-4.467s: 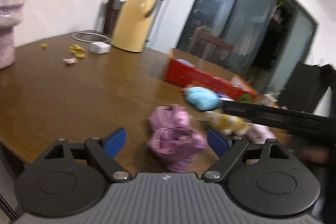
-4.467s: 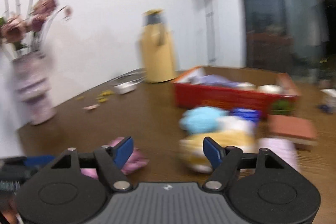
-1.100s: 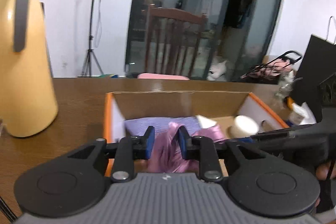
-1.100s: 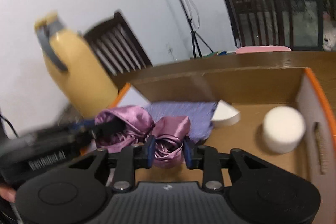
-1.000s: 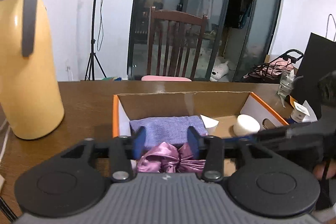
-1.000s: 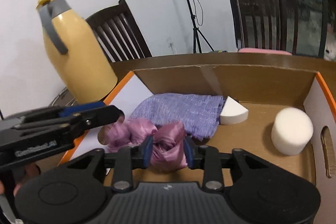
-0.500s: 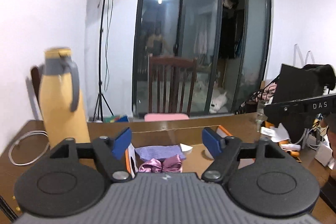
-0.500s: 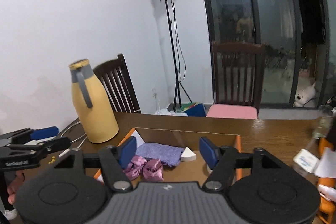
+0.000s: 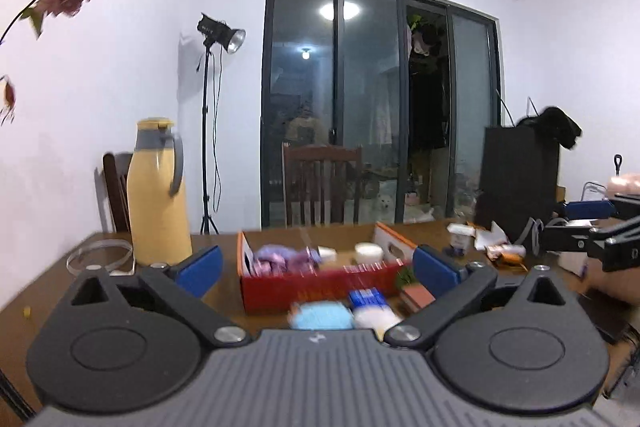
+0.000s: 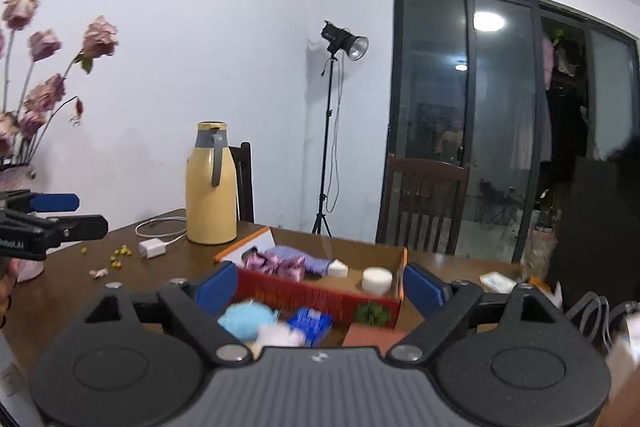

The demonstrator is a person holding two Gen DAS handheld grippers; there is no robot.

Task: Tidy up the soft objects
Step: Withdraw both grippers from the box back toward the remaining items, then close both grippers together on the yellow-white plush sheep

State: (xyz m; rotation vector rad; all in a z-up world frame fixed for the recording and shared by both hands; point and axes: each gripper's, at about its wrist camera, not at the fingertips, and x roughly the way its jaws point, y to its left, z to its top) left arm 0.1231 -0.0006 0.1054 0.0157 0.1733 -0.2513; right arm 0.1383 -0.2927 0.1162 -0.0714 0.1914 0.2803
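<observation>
We have both claws pulled back from the box (image 10: 320, 297) and pointing at it from the near side of the desk (image 10: 100, 291). The left claw (image 9: 316, 265) has just been opening and now stands wide apart with nothing between its pads; the right claw (image 10: 318, 285) has likewise just been opening and is empty too. The pink satin piece (image 10: 276, 265) lies inside the box at its left end, touching the purple cloth (image 10: 304, 261), with a white wedge (image 10: 338, 269) and a white puff (image 10: 376, 279) further right in the same box. So that much we count as done. Left on the desk in front of the box are a blue fluffy toy (image 10: 246, 319), a white soft thing (image 10: 280, 337) just beside it, and a small blue packet (image 10: 312, 321); something yellowish may sit beneath them, but it is mostly hidden. We judge the task partway through, with the blue toy the likeliest next pick.
</observation>
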